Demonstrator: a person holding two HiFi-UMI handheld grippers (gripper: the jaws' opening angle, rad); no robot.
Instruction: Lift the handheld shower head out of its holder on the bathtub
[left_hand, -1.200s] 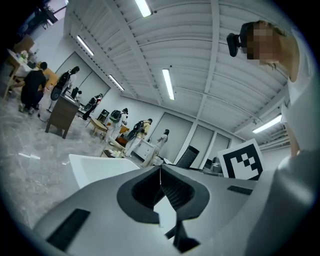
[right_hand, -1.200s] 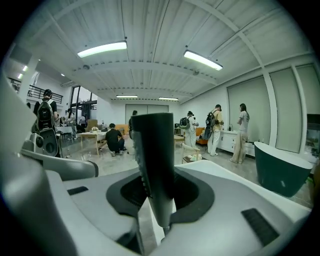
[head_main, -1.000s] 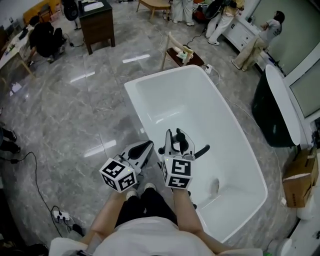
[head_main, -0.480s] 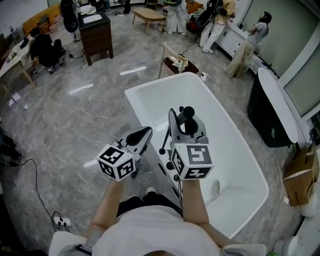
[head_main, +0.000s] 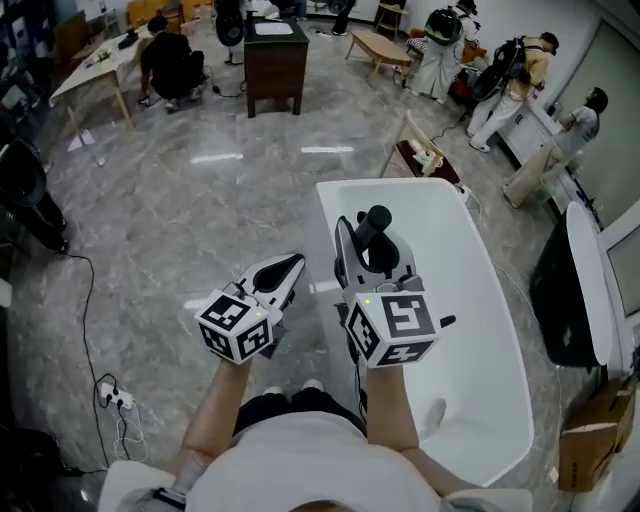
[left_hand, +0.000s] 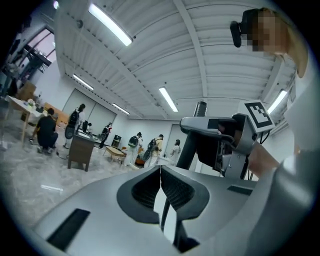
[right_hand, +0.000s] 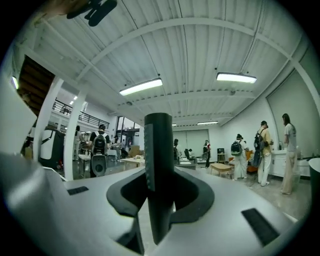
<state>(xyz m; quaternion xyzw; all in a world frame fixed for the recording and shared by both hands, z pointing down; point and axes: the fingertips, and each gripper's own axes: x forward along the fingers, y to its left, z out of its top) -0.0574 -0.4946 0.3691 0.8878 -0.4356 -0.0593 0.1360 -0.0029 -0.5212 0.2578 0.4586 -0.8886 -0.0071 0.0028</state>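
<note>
The black handheld shower head (head_main: 376, 222) stands upright between the jaws of my right gripper (head_main: 366, 256), which is shut on its handle, held up in the air over the left rim of the white bathtub (head_main: 480, 330). In the right gripper view the dark handle (right_hand: 159, 165) fills the gap between the pads. A thin dark hose hangs below that gripper. My left gripper (head_main: 284, 270) is beside it on the left, over the floor, shut with nothing between its fingers (left_hand: 172, 192). In the left gripper view the shower head (left_hand: 192, 142) and the right gripper (left_hand: 220, 137) show at the right.
A wooden chair (head_main: 415, 150) stands at the tub's far end. A dark cabinet (head_main: 275, 55) and several people are further back. A power strip (head_main: 110, 398) with cable lies on the marble floor at left. A cardboard box (head_main: 590, 440) sits at the right.
My right gripper has risen from low by the tub rim, bringing the shower head up with it. The left gripper has risen too. The head view has swung left.
</note>
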